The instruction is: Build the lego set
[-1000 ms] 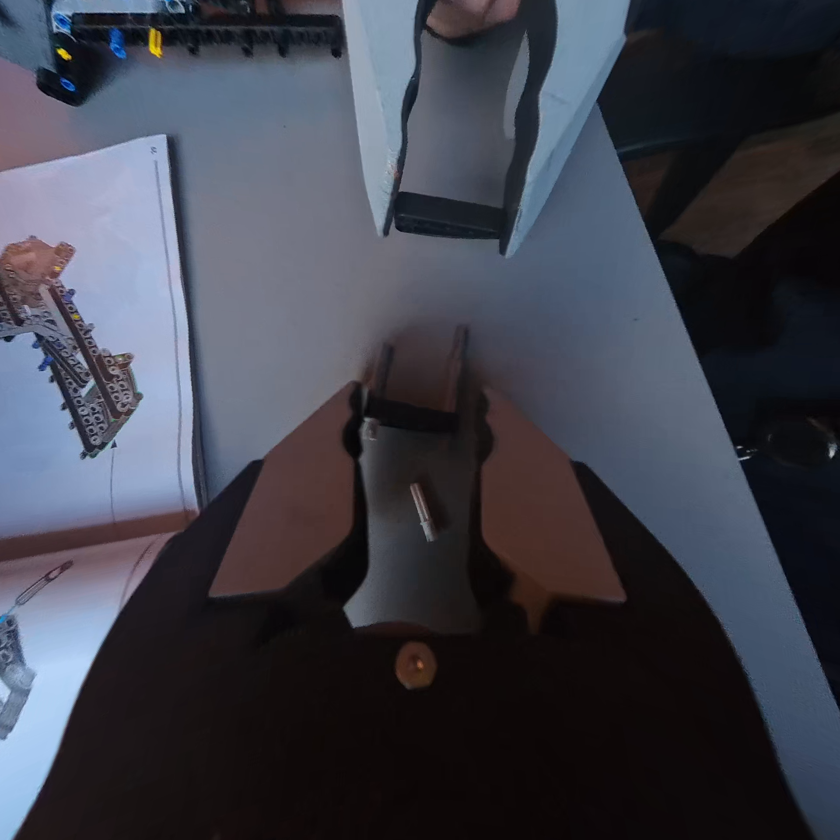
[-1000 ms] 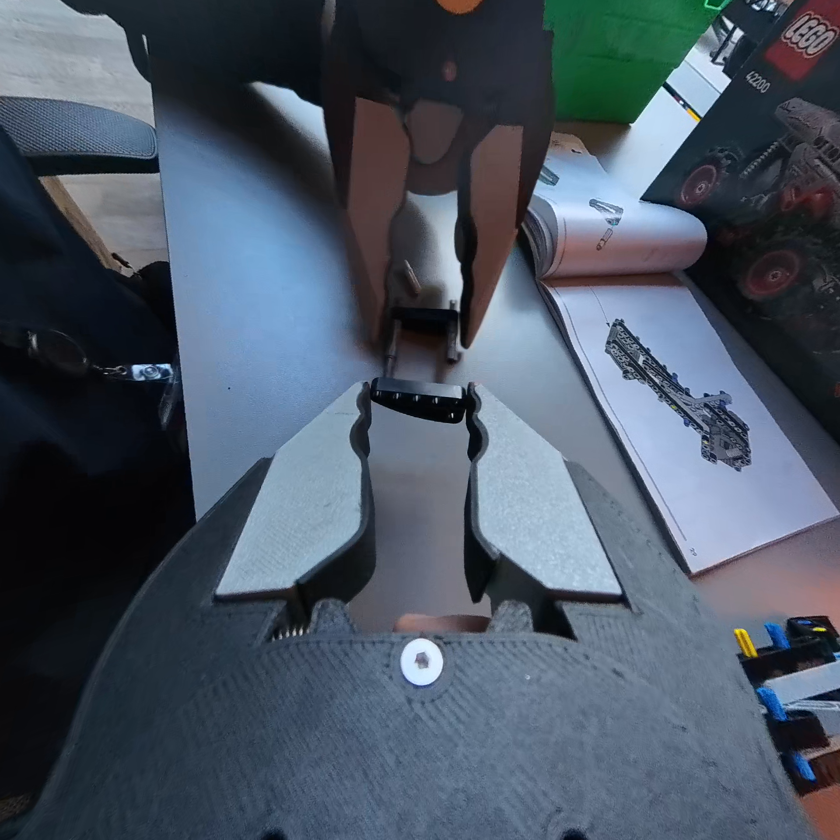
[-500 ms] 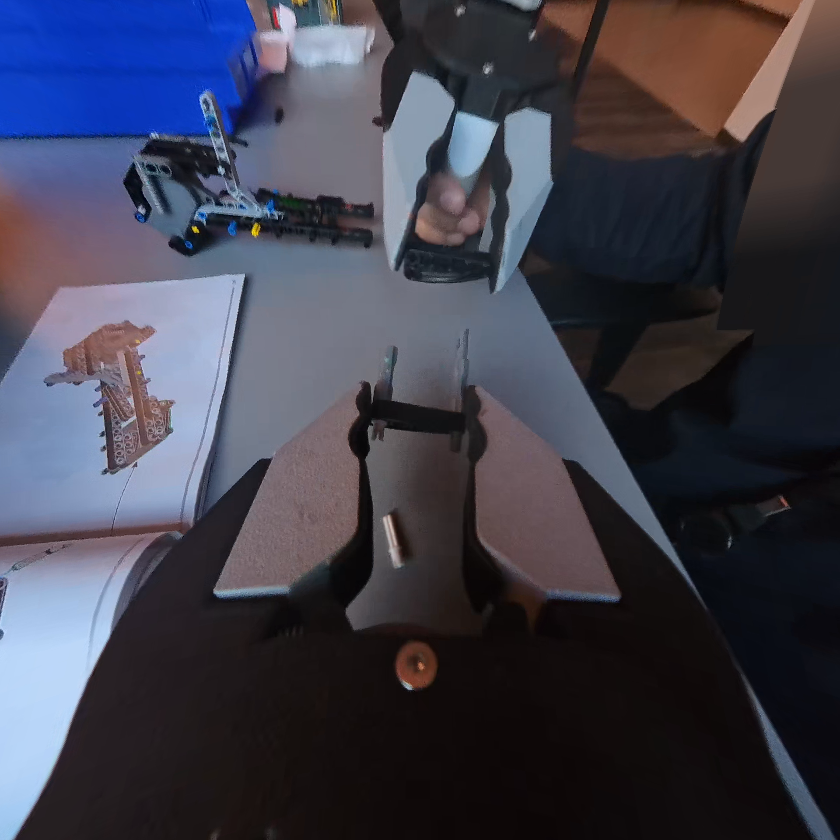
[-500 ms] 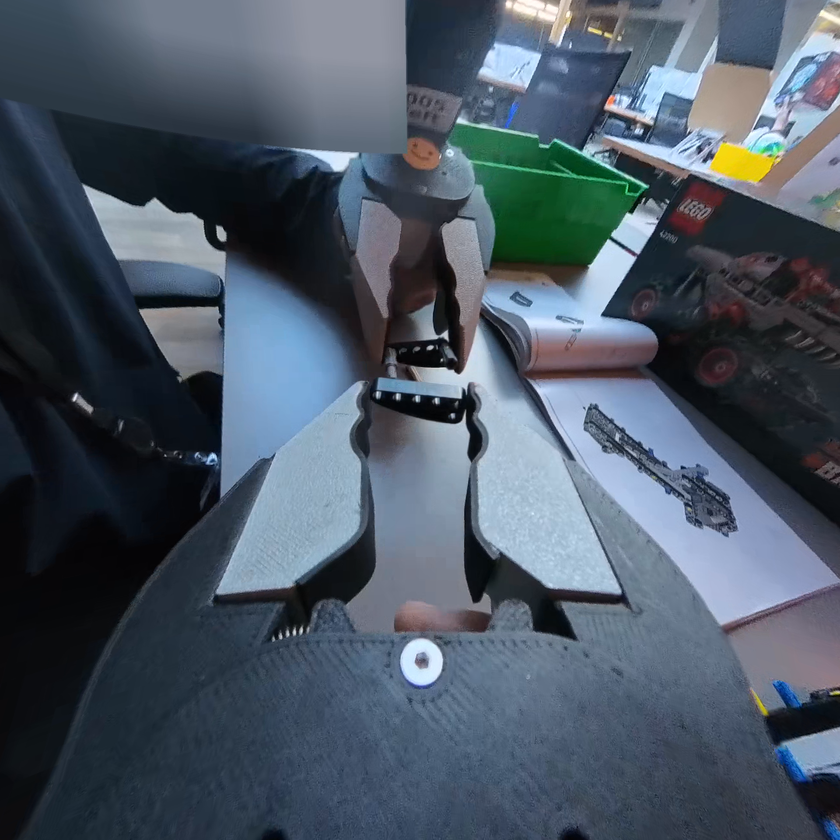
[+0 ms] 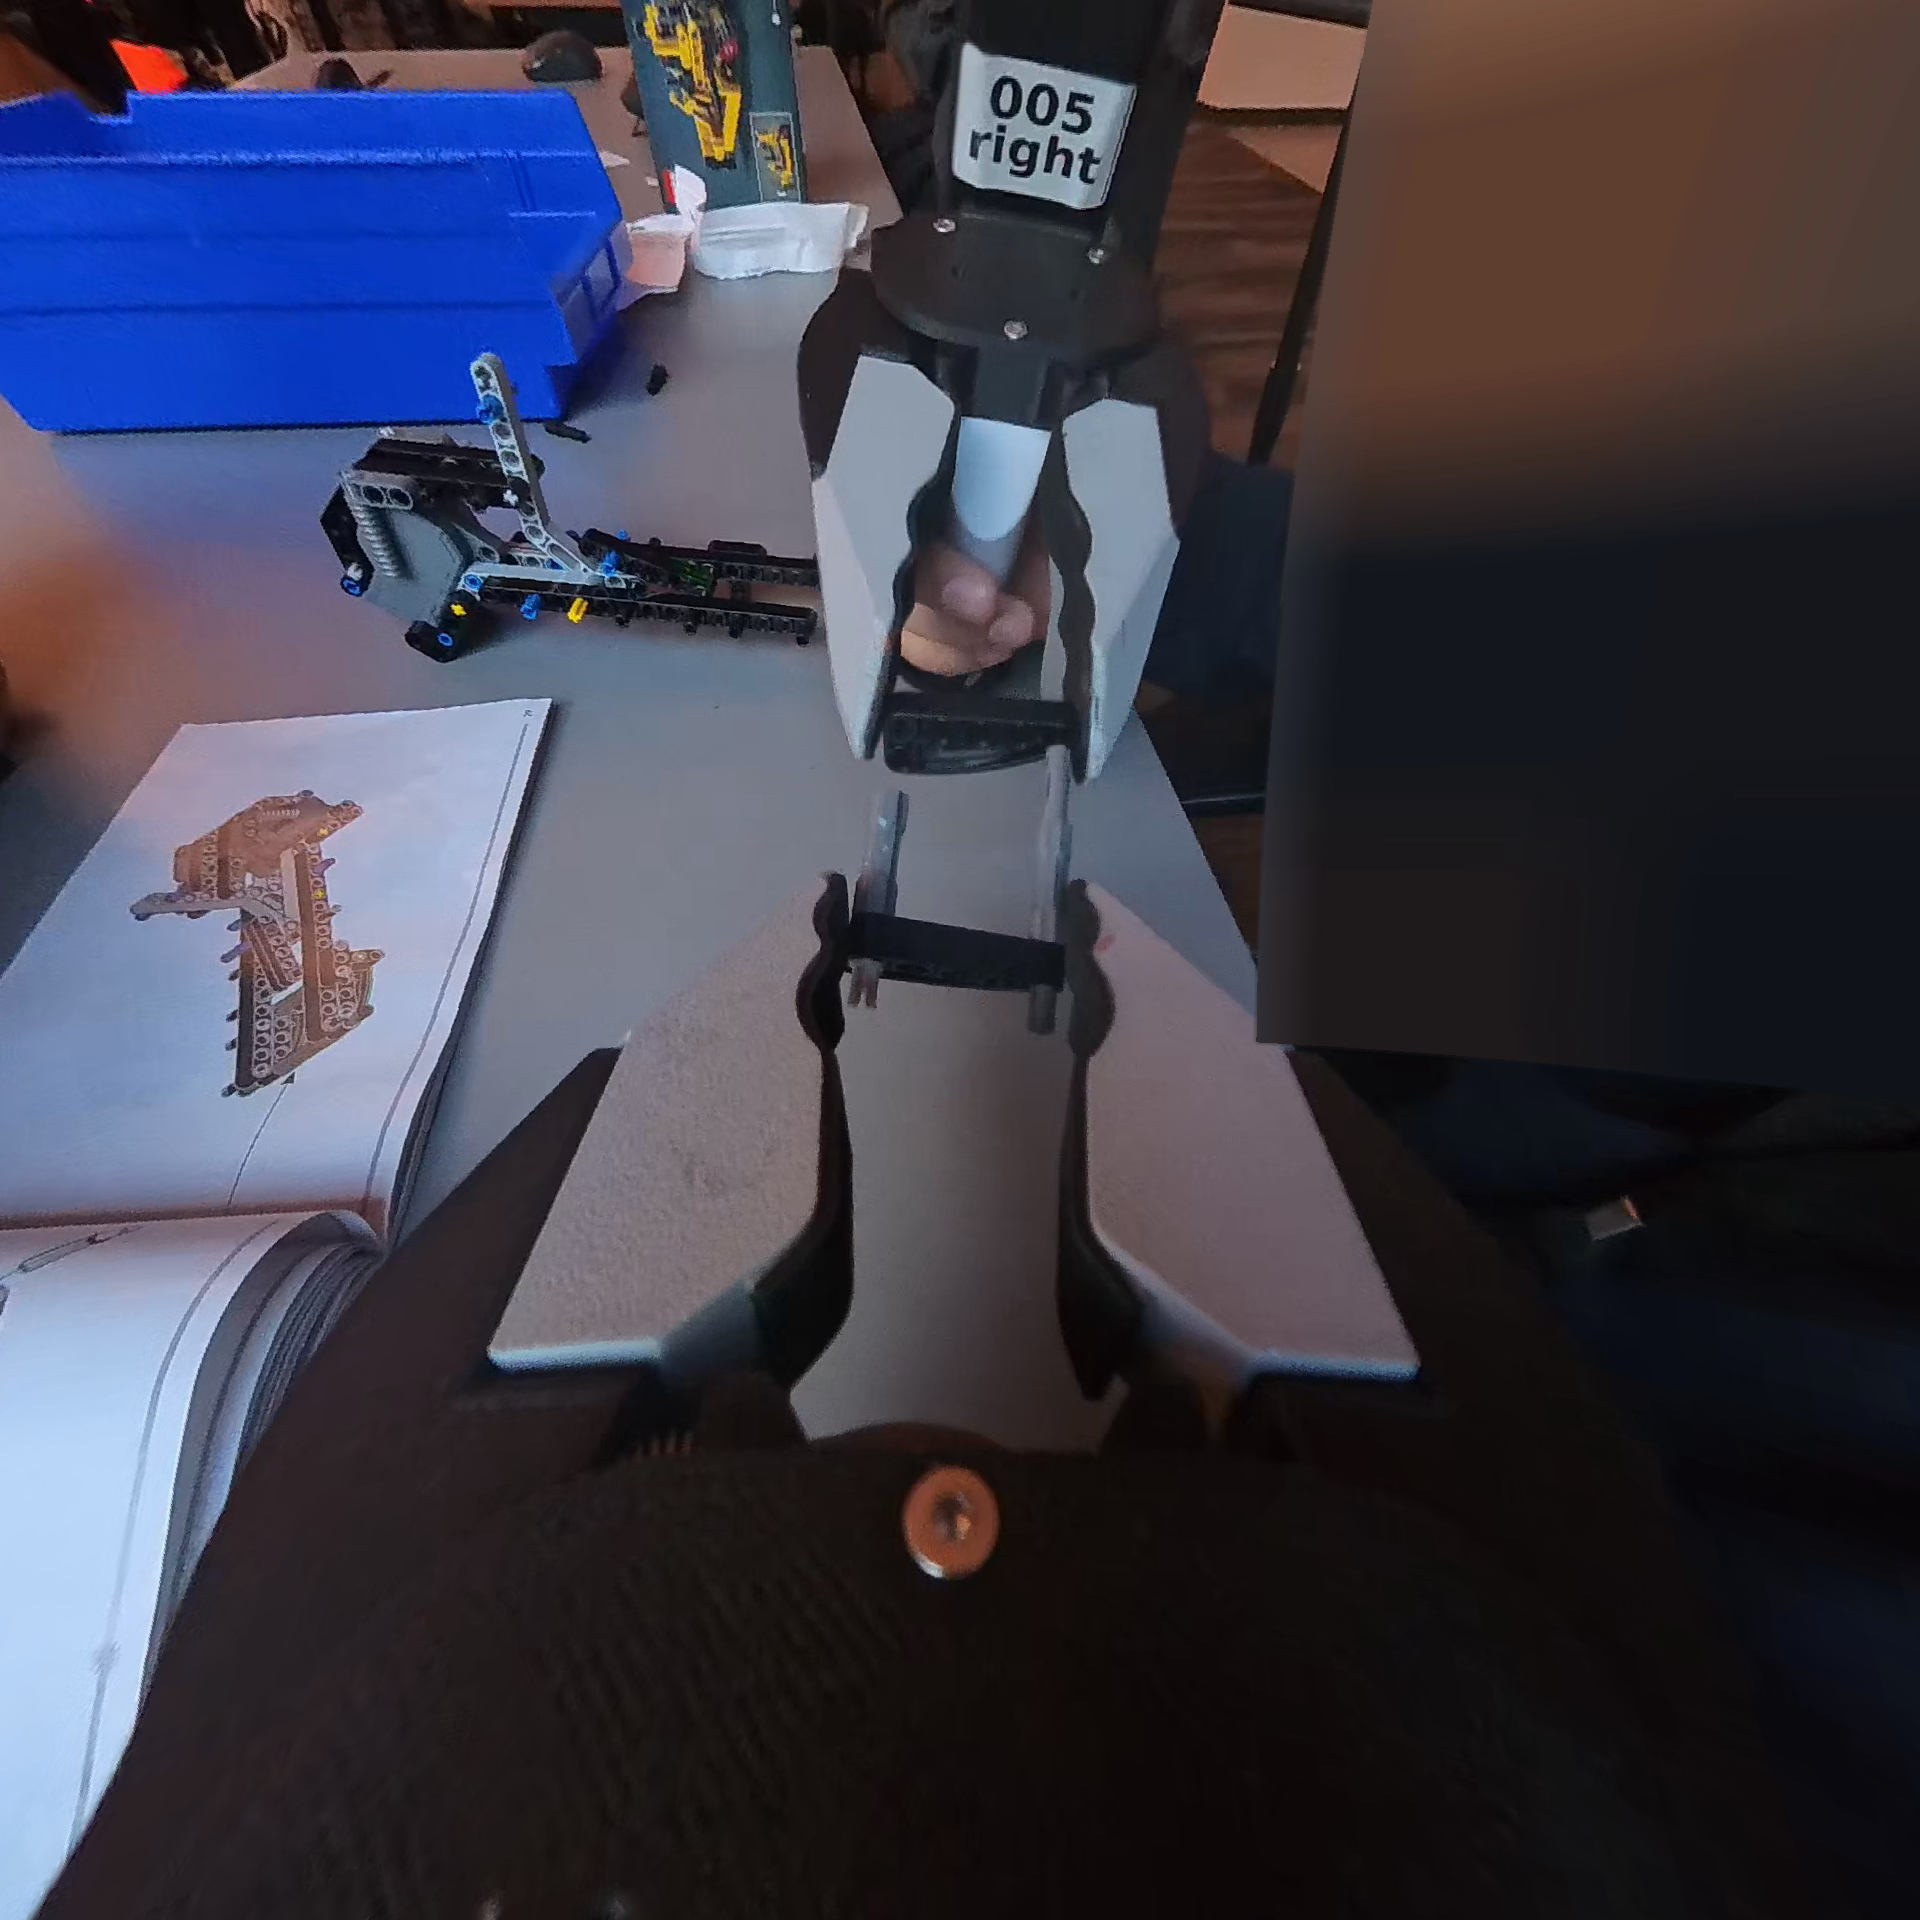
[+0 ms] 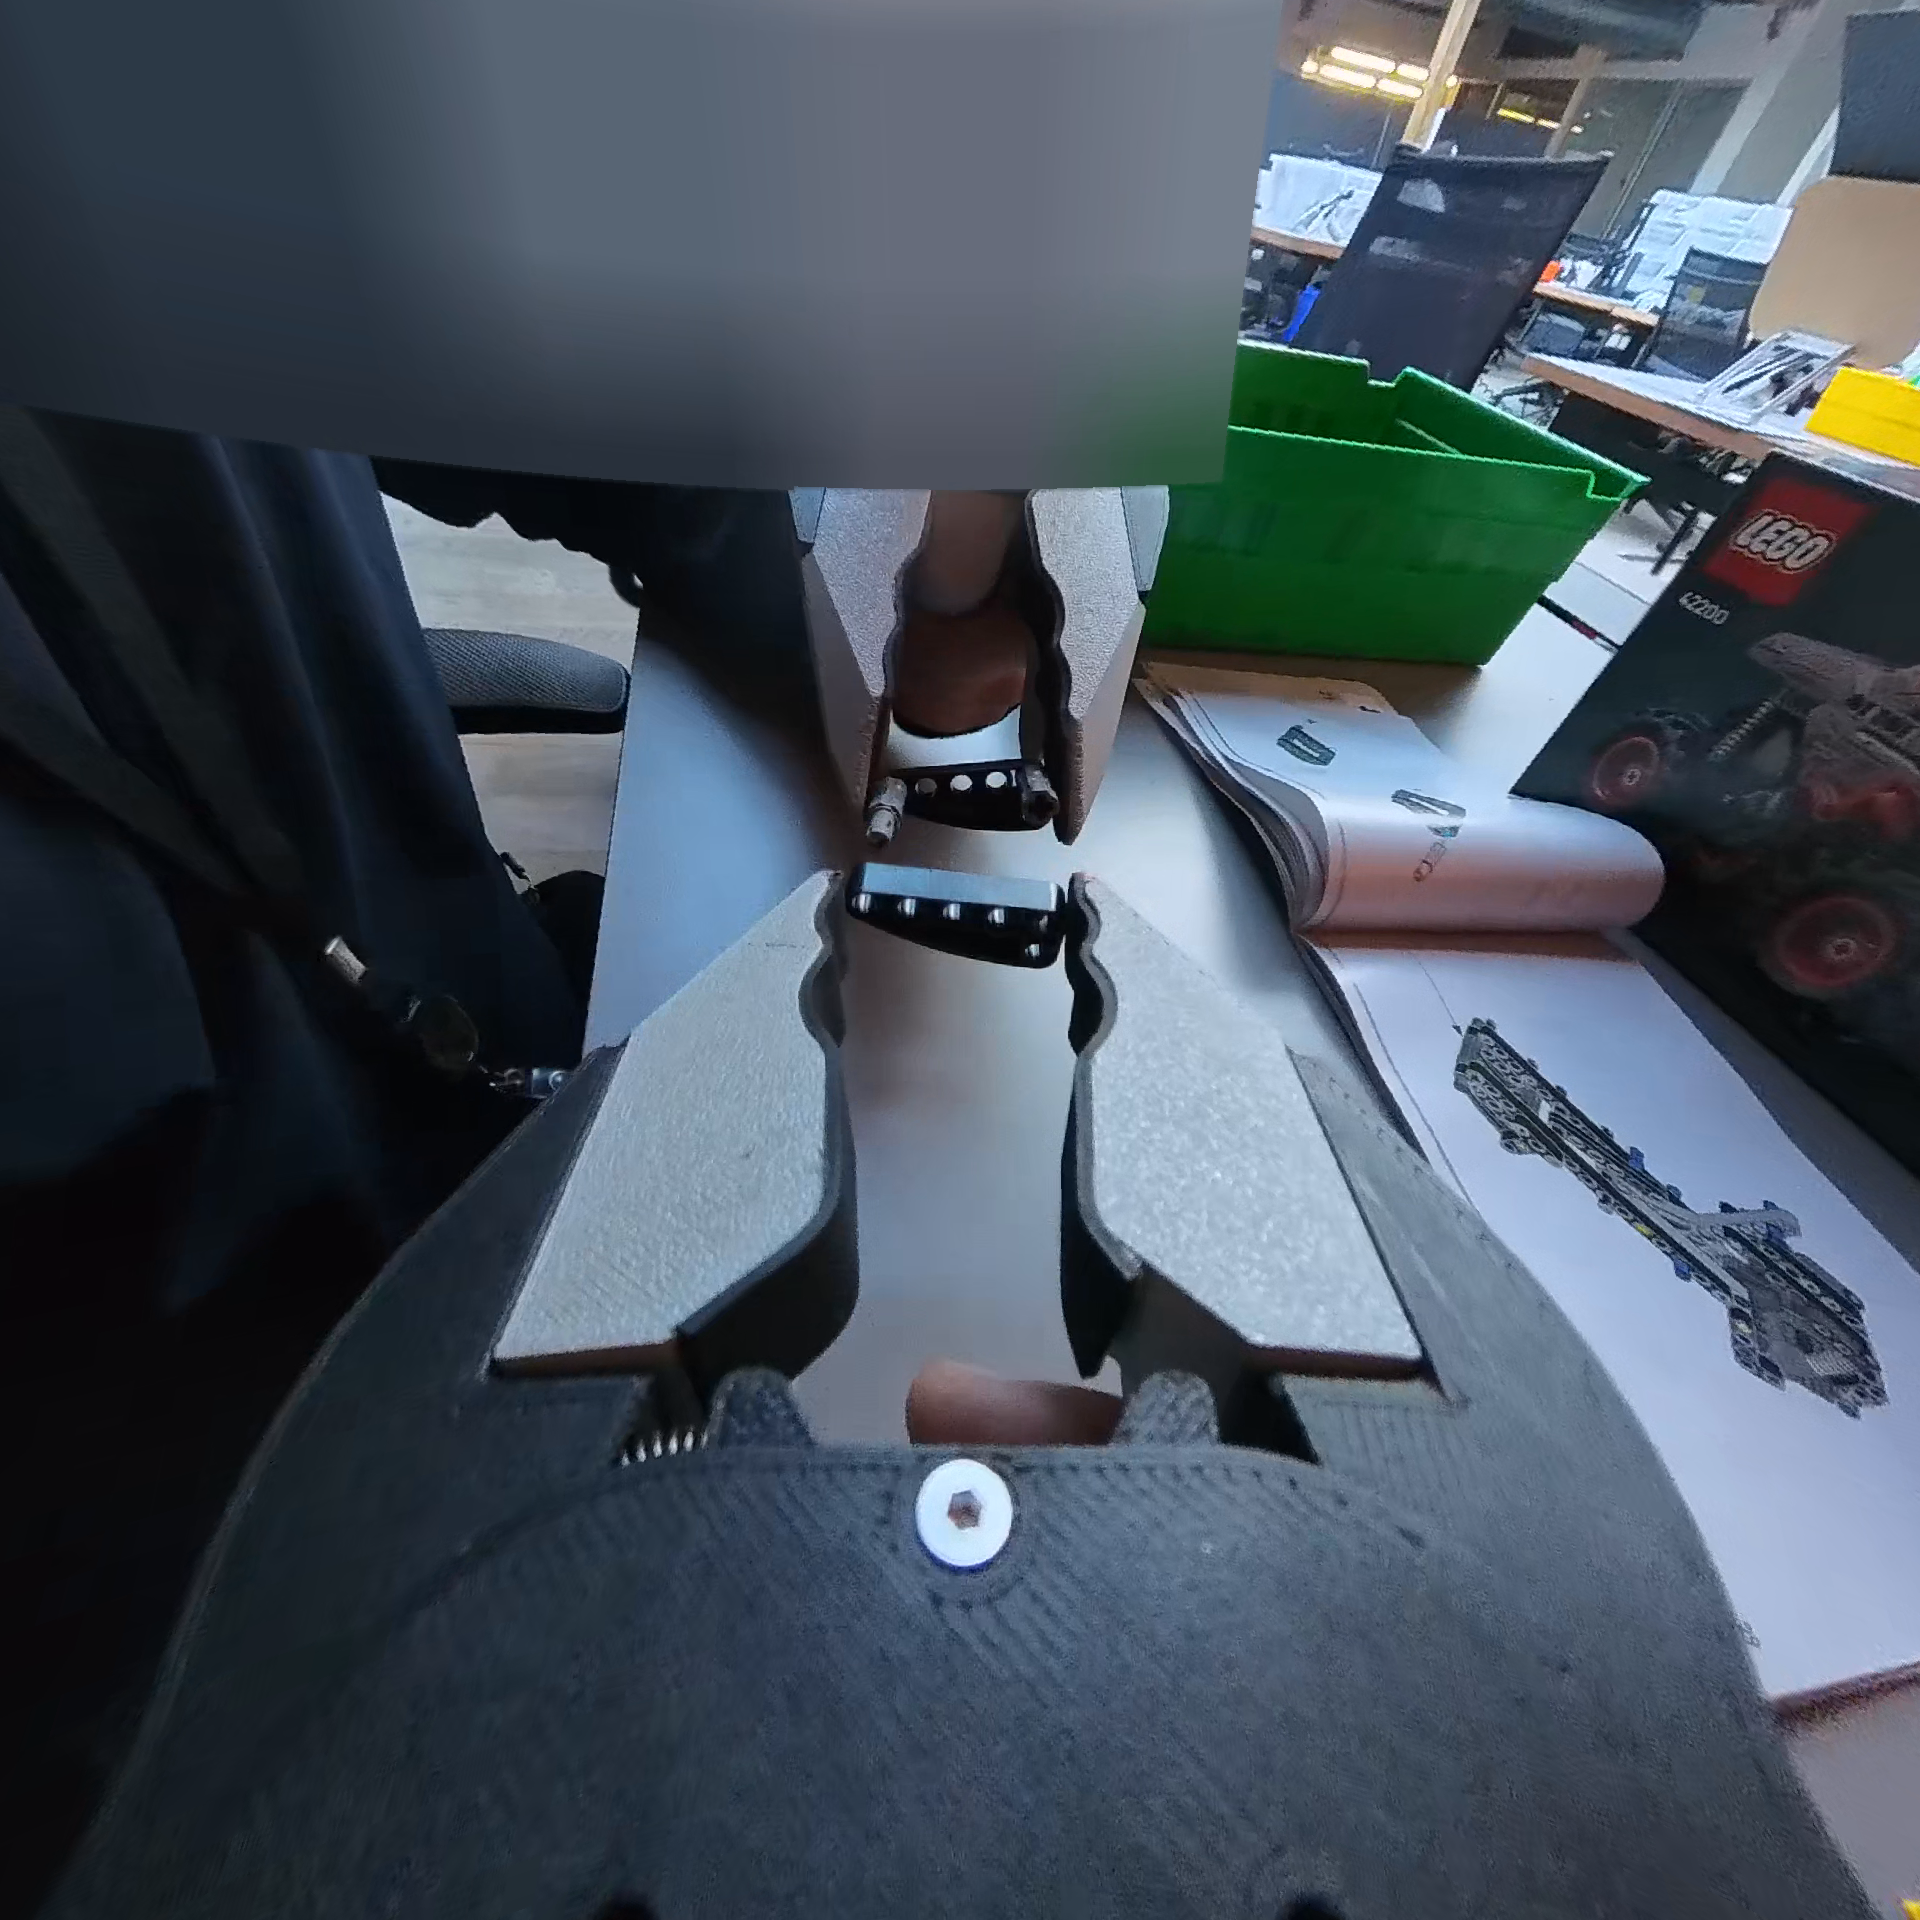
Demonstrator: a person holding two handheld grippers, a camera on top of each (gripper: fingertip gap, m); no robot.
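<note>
My left gripper (image 5: 956, 951) is shut on a short black beam (image 5: 956, 951) with two grey axles (image 5: 883, 842) poking forward out of it. My right gripper (image 6: 956, 920) is shut on a black beam with a row of holes (image 6: 956, 920). The two grippers face each other tip to tip above the grey table (image 5: 675, 748). In the right wrist view a small gap shows between the two beams. The right gripper also shows in the left wrist view (image 5: 977, 732), and the left gripper in the right wrist view (image 6: 966, 800).
A partly built model (image 5: 540, 551) and a blue bin (image 5: 291, 239) stand at the far left. An open instruction booklet (image 5: 260, 935) lies beside the grippers. A green bin (image 6: 1382, 540) and the set's box (image 6: 1766, 779) stand farther off. A person sits at the table edge. My left and right fingertips are right by each other. My right tips are roughly 20 centimeters from the partly built model (image 5: 540, 551).
Both grippers have tilted up from looking down at the table and drawn closer tip to tip. The small grey pin on the table under my left gripper is out of sight.
</note>
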